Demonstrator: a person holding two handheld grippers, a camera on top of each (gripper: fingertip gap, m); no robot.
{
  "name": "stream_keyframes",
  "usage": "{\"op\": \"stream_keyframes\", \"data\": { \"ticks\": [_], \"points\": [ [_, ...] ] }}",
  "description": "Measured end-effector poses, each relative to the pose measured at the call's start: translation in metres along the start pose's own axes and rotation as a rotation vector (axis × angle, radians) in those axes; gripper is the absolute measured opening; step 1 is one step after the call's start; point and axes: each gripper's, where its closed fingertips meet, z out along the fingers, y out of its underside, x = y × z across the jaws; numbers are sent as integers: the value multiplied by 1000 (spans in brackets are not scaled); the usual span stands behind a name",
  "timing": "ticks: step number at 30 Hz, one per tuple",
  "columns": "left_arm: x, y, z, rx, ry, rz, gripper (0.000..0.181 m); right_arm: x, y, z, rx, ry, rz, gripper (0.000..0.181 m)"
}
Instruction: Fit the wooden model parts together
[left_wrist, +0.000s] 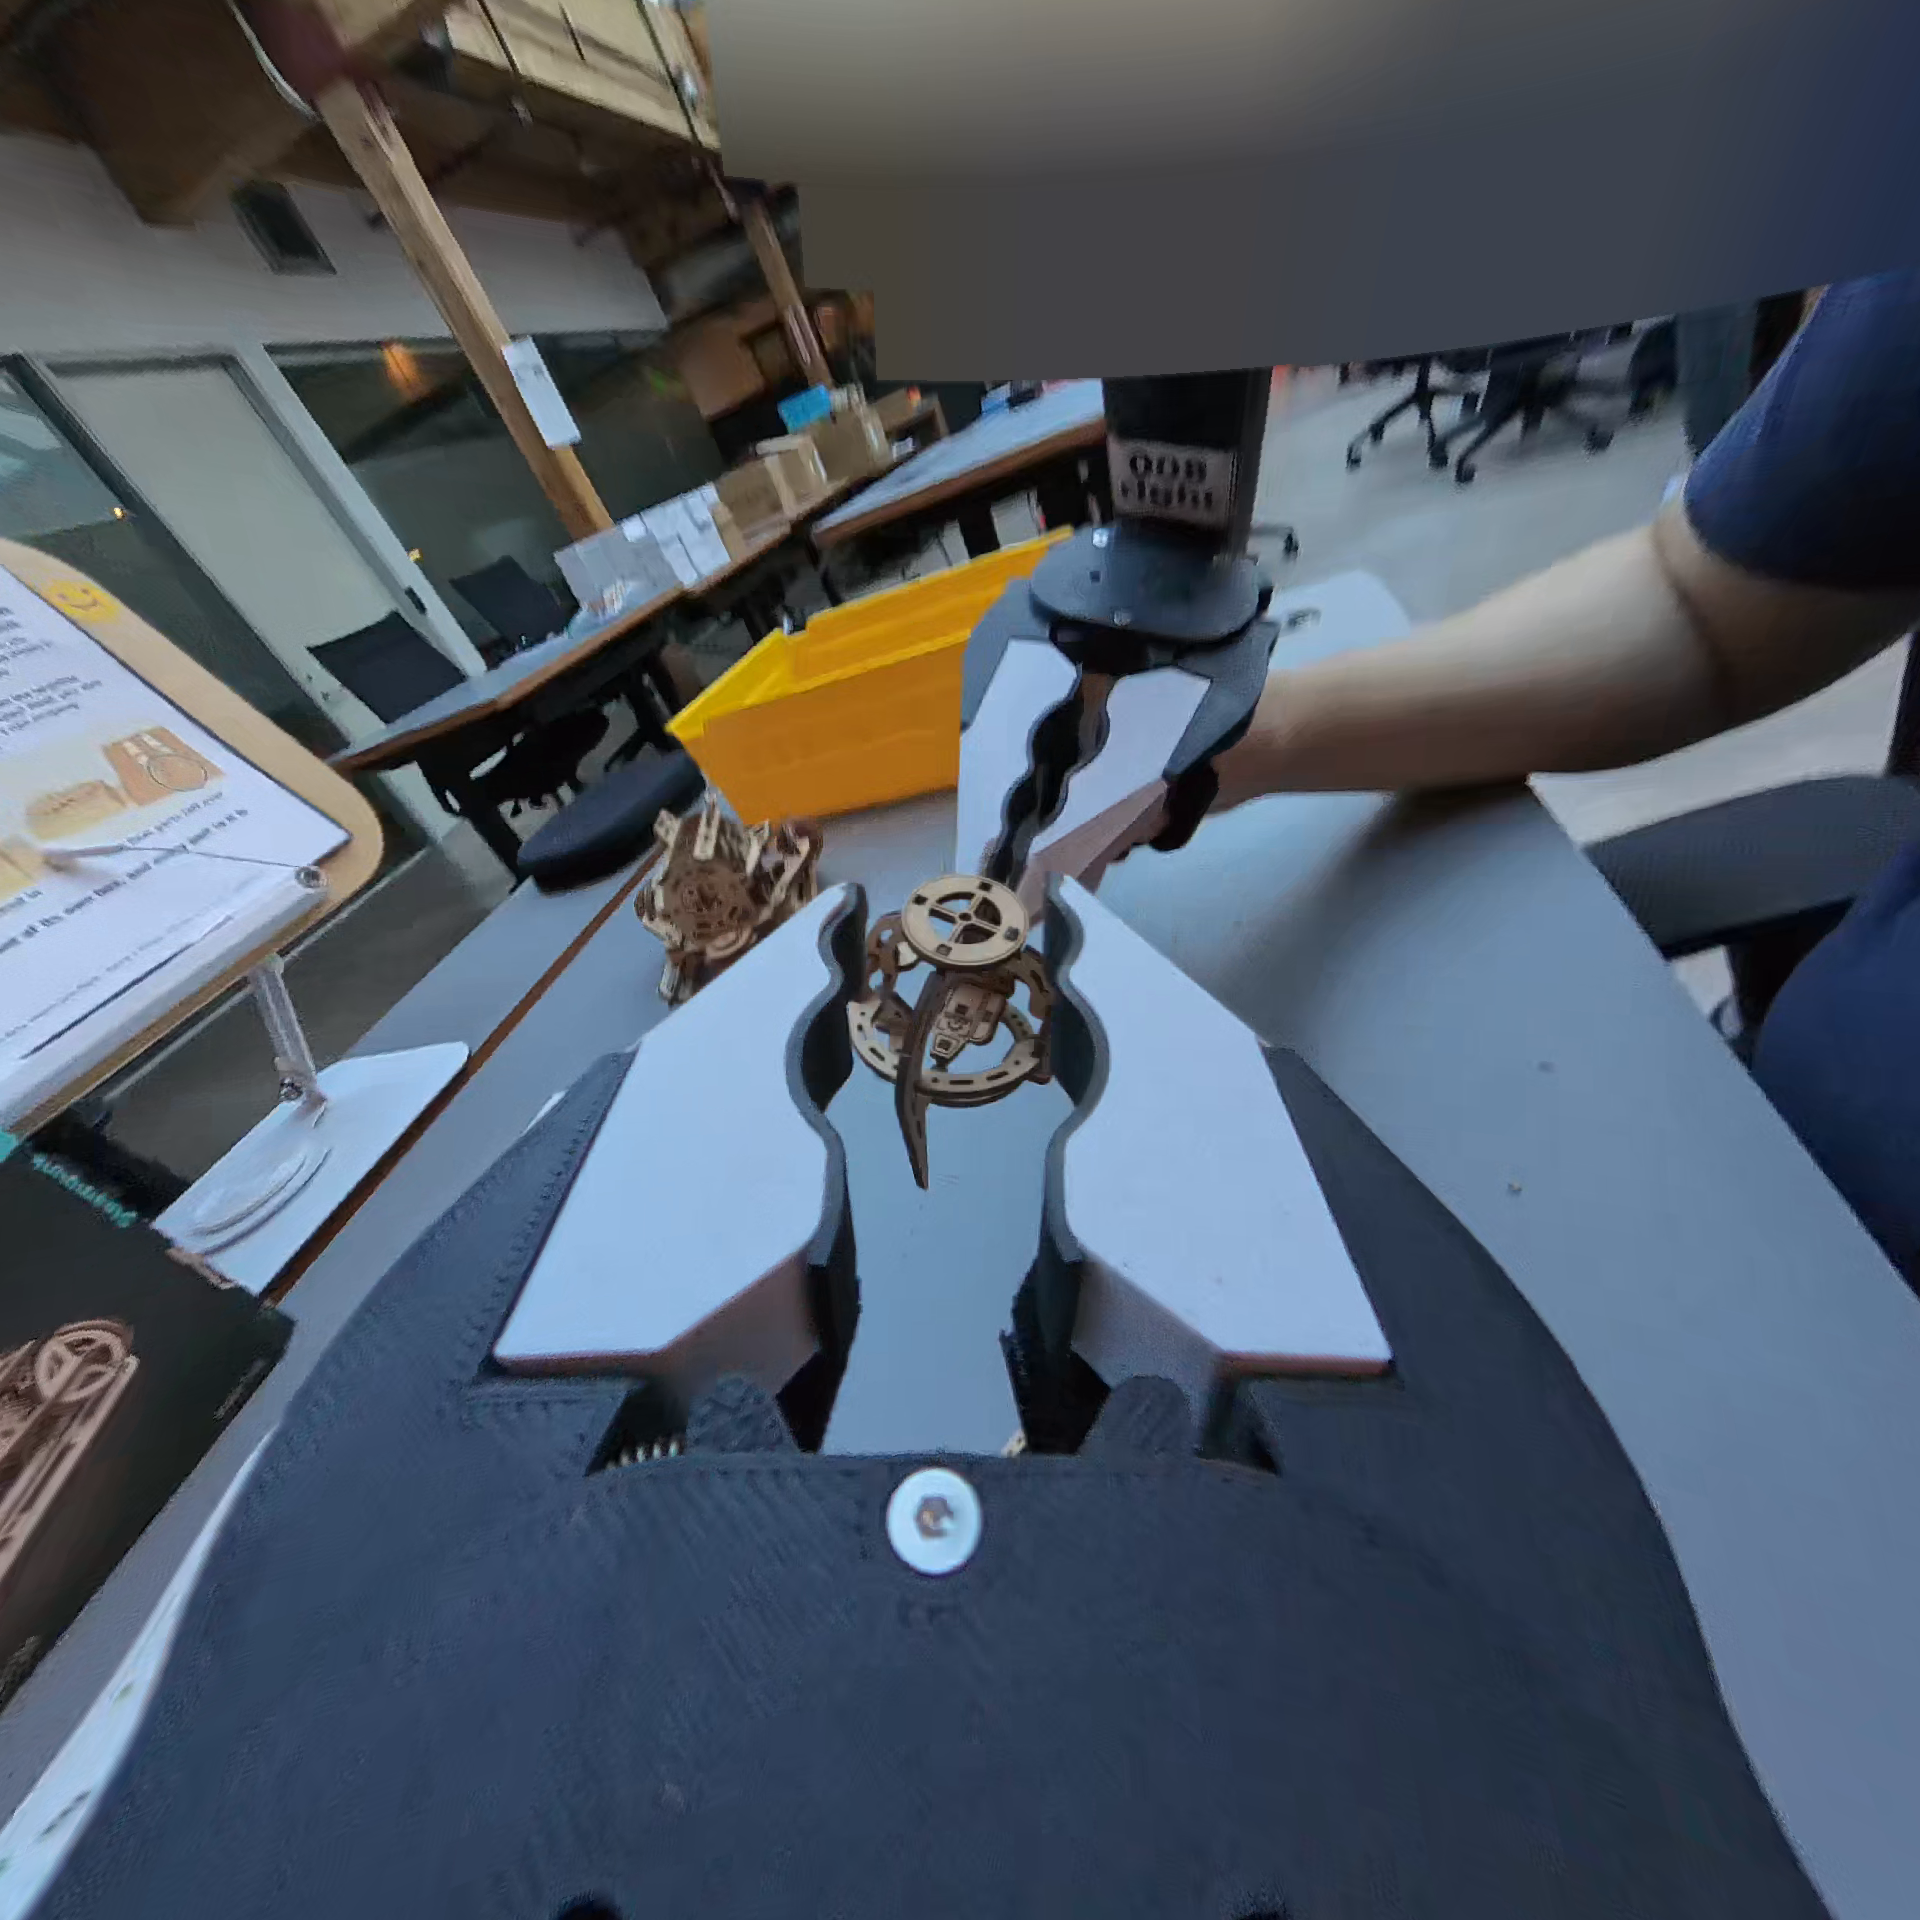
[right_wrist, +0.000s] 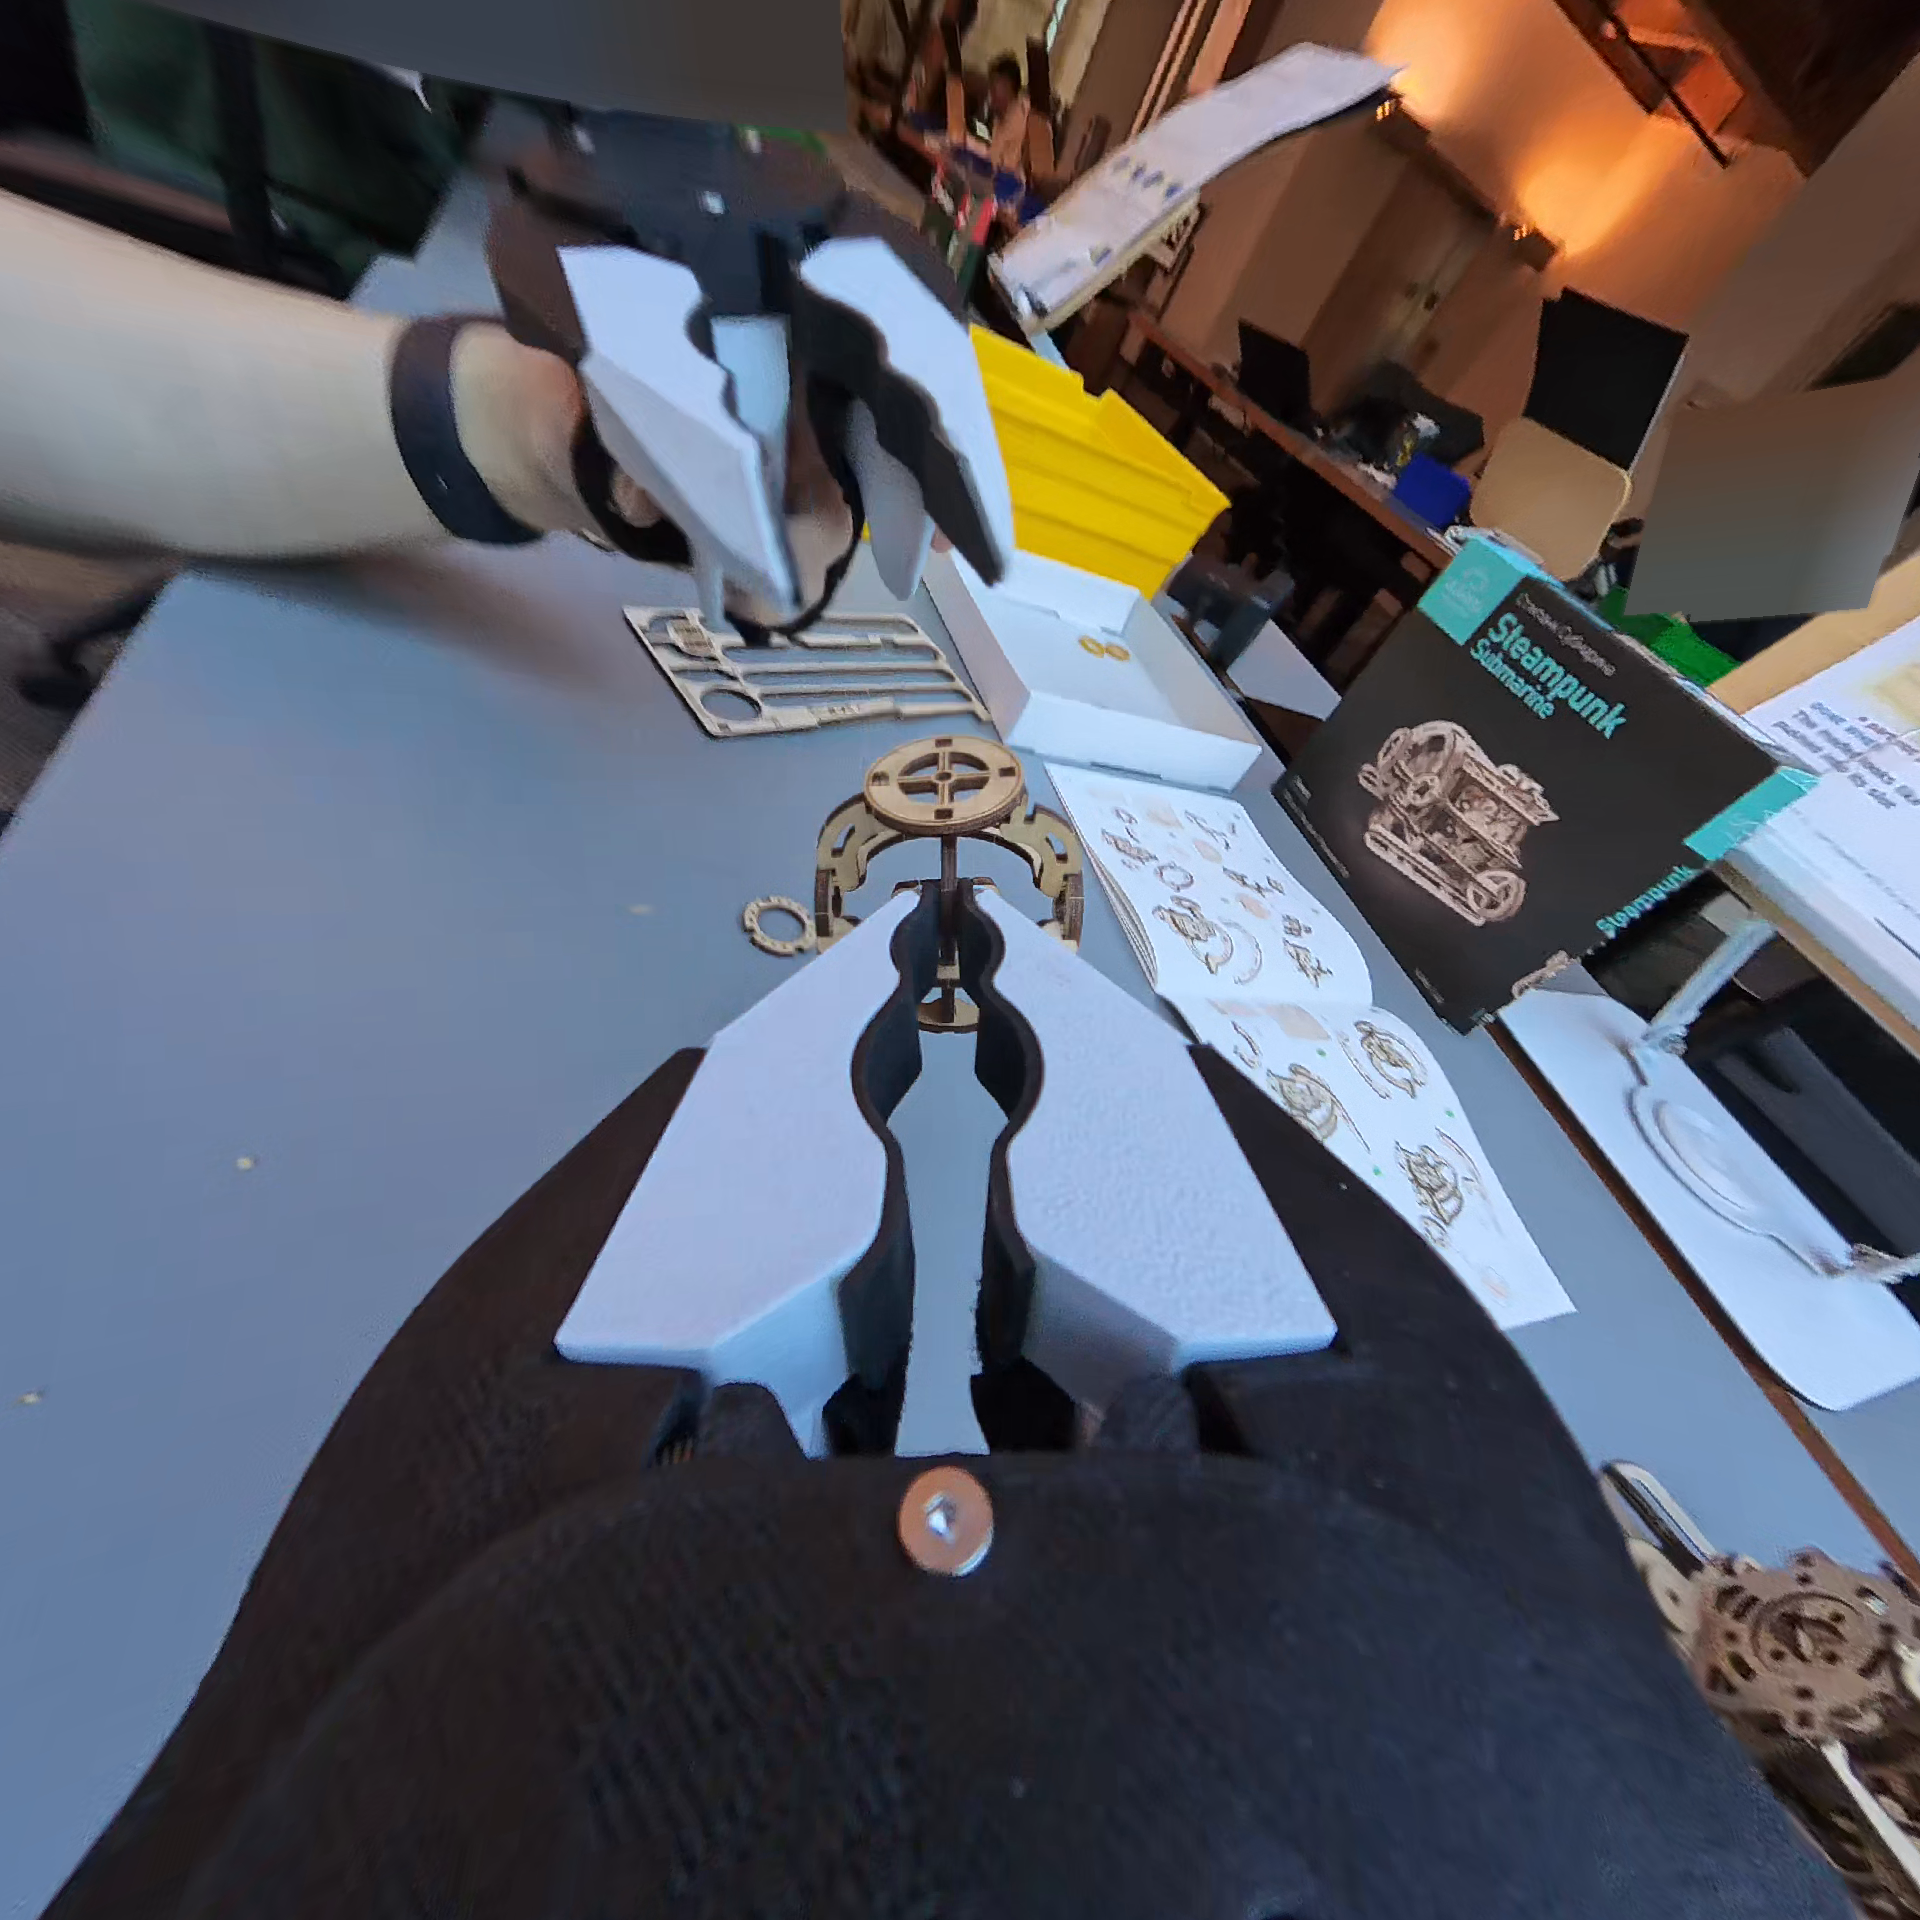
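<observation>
Holding the wooden sub-assembly (right_wrist: 945, 831) clear of the grey table (right_wrist: 312, 935) by its central stem, the right gripper (right_wrist: 945, 914) is nearly closed on it, presenting it to the left gripper (left_wrist: 951, 935), whose jaws stand open and empty around it.

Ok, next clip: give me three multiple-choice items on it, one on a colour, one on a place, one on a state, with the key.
1. The bin behind the work area is: A blue, B yellow, C red.
2. The small loose wooden ring lies: A inside the bin, B on the grey table, C on the floor.
3. The right gripper is: A wide open, B shut on nothing, C shut on the wooden assembly.
Key: B, its walls are bright yellow; B, it lies flat on the tabletop beside the assembly; C, the jaws pinch the assembly's stem.
</observation>
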Motion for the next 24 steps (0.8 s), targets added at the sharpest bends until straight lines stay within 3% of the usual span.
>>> {"op": "stream_keyframes", "data": {
  "ticks": [2,8,15,24],
  "points": [
    [2,13,10,-130,-17,82,45,-2,6,3,-44,4,-27,0],
    [9,25,28,-333,7,256,42,-6,16,7,-122,13,-82,0],
    [11,38,37,-463,37,317,34,-9,17,7,-154,20,-121,0],
    [12,45,39,-494,27,344,26,-8,19,7,-168,24,-121,0]
  ]
}}
